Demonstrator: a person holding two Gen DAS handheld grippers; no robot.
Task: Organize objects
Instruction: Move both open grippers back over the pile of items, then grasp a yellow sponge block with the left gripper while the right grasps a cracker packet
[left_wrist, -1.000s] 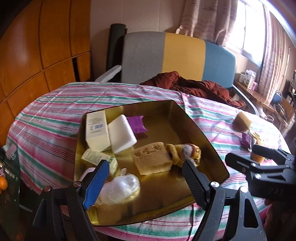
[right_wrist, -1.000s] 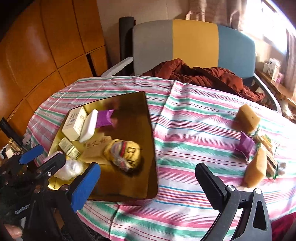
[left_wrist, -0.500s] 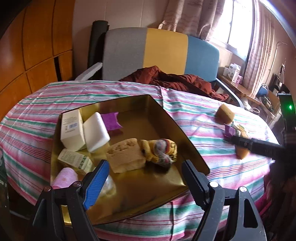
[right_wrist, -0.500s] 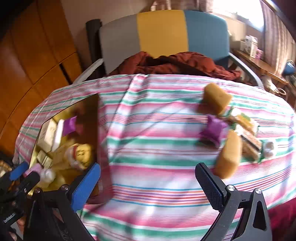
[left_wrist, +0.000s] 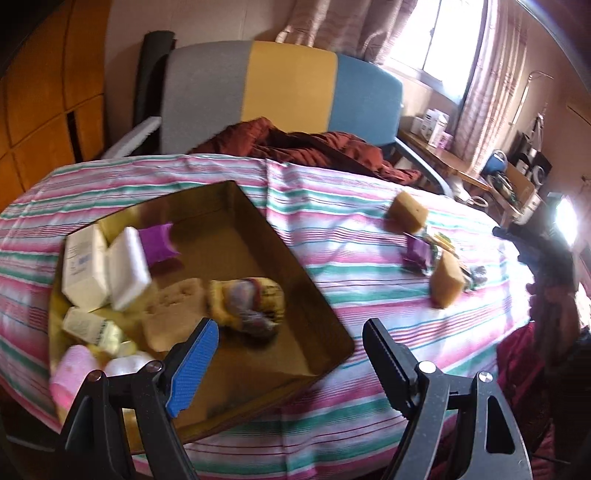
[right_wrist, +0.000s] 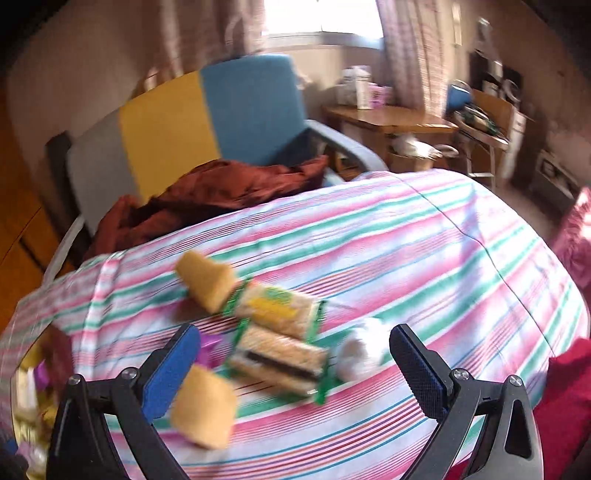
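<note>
black and blue, the left tongs gape, gripping nothing, at the bottom of the frame over the gold tray's near corner. the right tongs are likewise spread and bare, with two wafer packets between their tips; tan sponges sit lower left on the striped tabletop.

Tri-colour armchair, orange wood-panelled wall, bright curtained window.

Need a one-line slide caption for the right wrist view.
Open right gripper above wrapped cracker packs and yellow sponges on the striped tablecloth.
</note>
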